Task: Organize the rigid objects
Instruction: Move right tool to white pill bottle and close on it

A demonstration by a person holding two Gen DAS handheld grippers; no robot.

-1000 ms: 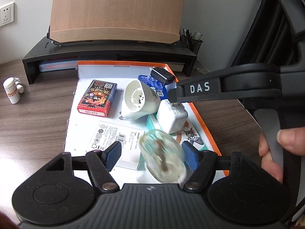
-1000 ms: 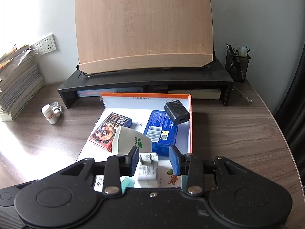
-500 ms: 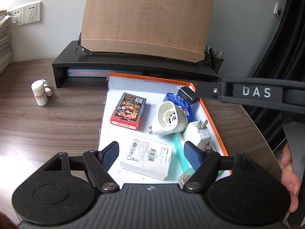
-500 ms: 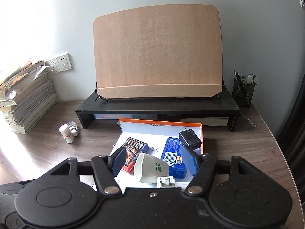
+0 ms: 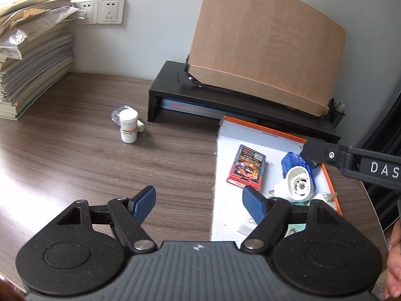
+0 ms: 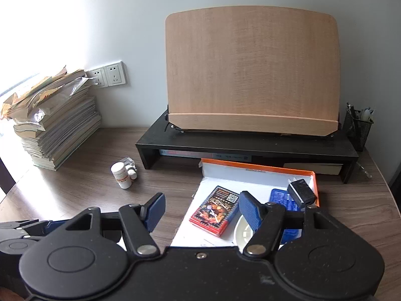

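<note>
1 pill bottle (image 5: pixel 128 126) stands upright.

Both grippers (image 5: pixel 199 202) (image 6: pixel 201 212) now empty, withdrawn.

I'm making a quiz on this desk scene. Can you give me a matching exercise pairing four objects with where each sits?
Things:
1. White pill bottle with orange label
2. Red playing-card box
3. Black mesh pen holder
4. Tall stack of paper booklets

Places:
A. inside the orange-rimmed white tray
B. below the wall sockets
C. on bare wooden desktop
D. beside the black riser's right end

Pairs: 1-C, 2-A, 3-D, 4-B
</note>
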